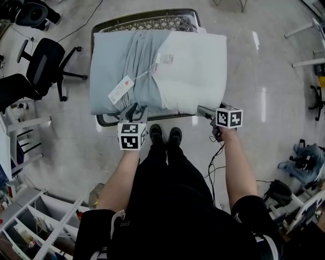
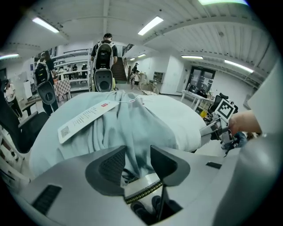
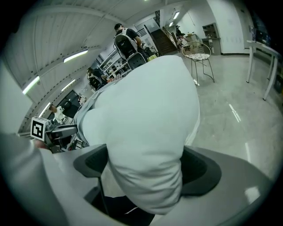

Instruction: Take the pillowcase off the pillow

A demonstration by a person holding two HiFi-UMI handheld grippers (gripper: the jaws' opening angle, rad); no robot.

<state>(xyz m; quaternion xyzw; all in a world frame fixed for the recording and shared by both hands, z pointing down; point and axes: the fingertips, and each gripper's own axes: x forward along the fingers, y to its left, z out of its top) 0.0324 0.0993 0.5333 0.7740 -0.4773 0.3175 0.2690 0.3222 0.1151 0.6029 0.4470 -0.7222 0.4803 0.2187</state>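
A white pillow (image 1: 195, 68) lies across a wire-mesh seat (image 1: 147, 15), its left half under a pale blue pillowcase (image 1: 109, 66) whose open edge is bunched in folds near the middle. A long paper tag (image 1: 120, 90) on a string rests on the blue cloth, and a smaller label (image 1: 165, 59) sits at the bunched edge.

At the near edge, the left gripper (image 2: 138, 152) points down at the bunched folds. Its jaws are part-way apart, with a fold of pillowcase hanging loosely between them. The right gripper (image 3: 146, 161) is at the pillow's bare near right corner, its jaws spread wide on either side of the white stuffing and not clamped on it.

The person's black shoes (image 1: 165, 134) stand just beside the seat on a glossy grey floor (image 1: 264, 152). A black office chair (image 1: 48, 63) is off to the left.
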